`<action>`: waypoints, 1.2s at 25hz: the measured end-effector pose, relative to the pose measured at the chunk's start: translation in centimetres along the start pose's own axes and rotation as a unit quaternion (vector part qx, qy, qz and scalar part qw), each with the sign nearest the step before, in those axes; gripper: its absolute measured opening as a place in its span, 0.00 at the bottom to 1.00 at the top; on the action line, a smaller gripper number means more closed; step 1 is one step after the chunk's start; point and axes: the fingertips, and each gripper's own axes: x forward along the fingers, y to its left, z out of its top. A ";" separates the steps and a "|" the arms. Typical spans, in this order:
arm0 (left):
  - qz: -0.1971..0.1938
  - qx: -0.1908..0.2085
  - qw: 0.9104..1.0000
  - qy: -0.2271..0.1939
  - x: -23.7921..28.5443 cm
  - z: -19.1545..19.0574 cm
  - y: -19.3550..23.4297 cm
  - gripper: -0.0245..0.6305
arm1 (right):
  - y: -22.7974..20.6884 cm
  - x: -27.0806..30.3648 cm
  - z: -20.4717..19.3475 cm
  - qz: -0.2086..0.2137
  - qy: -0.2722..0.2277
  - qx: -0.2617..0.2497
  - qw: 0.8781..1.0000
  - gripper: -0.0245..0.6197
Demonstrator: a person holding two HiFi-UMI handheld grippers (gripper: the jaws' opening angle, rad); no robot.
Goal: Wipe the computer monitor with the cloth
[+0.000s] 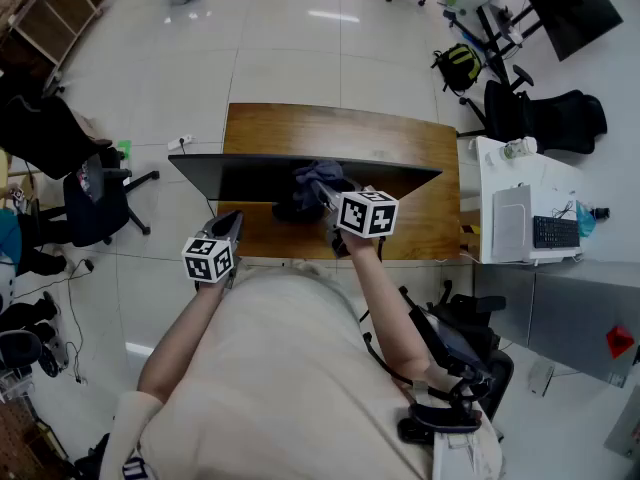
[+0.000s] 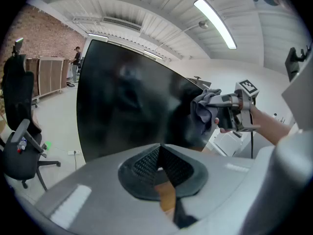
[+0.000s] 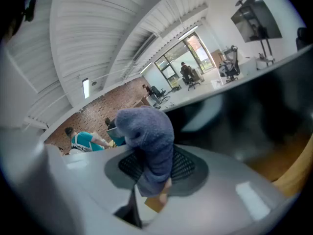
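Note:
The black computer monitor (image 1: pixel 262 176) stands on a wooden desk (image 1: pixel 340 130); its dark screen (image 2: pixel 127 102) fills the left gripper view. A grey-purple cloth (image 1: pixel 318 176) is bunched against the screen near its middle. My right gripper (image 1: pixel 322 190) is shut on this cloth (image 3: pixel 146 138), which drapes over the pads, with the monitor (image 3: pixel 259 106) just beyond. In the left gripper view the right gripper (image 2: pixel 215 112) presses the cloth (image 2: pixel 201 109) on the screen's right part. My left gripper (image 1: pixel 228 224) hangs by the monitor's lower left with its jaws (image 2: pixel 160 161) shut on nothing.
A white desk (image 1: pixel 500 168) with a keyboard (image 1: pixel 555 231) adjoins the wooden desk on the right. Black office chairs stand at left (image 1: pixel 95 203), behind me at right (image 1: pixel 455 353) and at the far right (image 1: pixel 545 118). A backpack (image 1: pixel 458 66) lies on the tiled floor.

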 end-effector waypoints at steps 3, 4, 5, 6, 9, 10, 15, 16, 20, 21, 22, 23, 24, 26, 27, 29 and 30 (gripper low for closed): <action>-0.001 0.000 1.000 -0.001 0.5 -0.1 -1.0 0.04 | -1.1 -0.8 0.2 -0.001 -0.002 0.007 1.000 0.21; -0.002 0.000 1.000 -0.001 0.7 -0.1 -1.4 0.04 | -1.5 -1.1 0.3 -0.002 -0.003 0.009 1.000 0.21; -0.003 0.000 1.000 -0.001 1.0 -0.2 -1.9 0.04 | -2.0 -1.5 0.4 -0.003 -0.004 0.009 1.000 0.21; -0.004 0.001 1.000 -0.002 1.3 -0.3 -2.4 0.04 | -2.4 -1.9 0.5 -0.003 -0.005 0.009 1.000 0.21; -0.006 -0.001 1.000 -0.004 2.0 -0.7 -3.9 0.04 | -3.6 -3.0 0.7 -0.004 -0.005 0.013 1.000 0.21; -0.007 -0.003 1.000 -0.004 2.3 -0.9 -4.4 0.04 | -4.0 -3.3 0.7 -0.005 -0.003 0.015 1.000 0.21; -0.009 -0.015 1.000 -0.007 3.2 -2.5 -6.6 0.04 | -6.0 -5.1 1.0 -0.003 0.002 0.015 1.000 0.21; -0.008 -0.018 1.000 -0.008 3.3 -2.8 -6.8 0.04 | -6.3 -5.4 1.1 -0.004 0.003 0.016 1.000 0.21; 0.003 -0.033 0.999 -0.012 3.1 -3.6 -7.1 0.04 | -7.9 -6.5 1.5 -0.009 0.002 0.021 1.000 0.21; 0.005 -0.036 0.999 -0.013 3.1 -3.7 -7.2 0.04 | -8.3 -6.9 1.5 -0.011 0.001 0.023 1.000 0.21; 0.006 -0.038 0.999 -0.013 3.0 -3.7 -7.3 0.04 | -8.7 -7.2 1.5 -0.012 0.001 0.025 1.000 0.21; 0.007 -0.039 0.999 -0.014 3.0 -3.7 -7.3 0.04 | -8.9 -7.4 1.5 -0.014 0.000 0.029 0.999 0.21; 0.006 -0.038 0.999 -0.015 2.9 -3.7 -7.4 0.04 | -9.1 -7.7 1.5 -0.015 0.000 0.032 0.999 0.21; 0.005 -0.035 0.999 -0.015 2.8 -3.7 -7.6 0.04 | -9.6 -8.1 1.6 -0.020 -0.003 0.037 0.999 0.21; 0.004 -0.033 0.999 -0.015 2.7 -3.7 -7.6 0.04 | -10.0 -8.4 1.6 -0.024 -0.005 0.040 0.999 0.21; 0.004 -0.032 0.999 -0.015 2.6 -3.8 -7.6 0.04 | -10.8 -9.0 1.8 -0.033 -0.010 0.046 0.998 0.21; 0.005 -0.034 0.999 -0.014 2.4 -3.9 -7.6 0.04 | -11.3 -9.4 1.9 -0.037 -0.013 0.048 0.998 0.21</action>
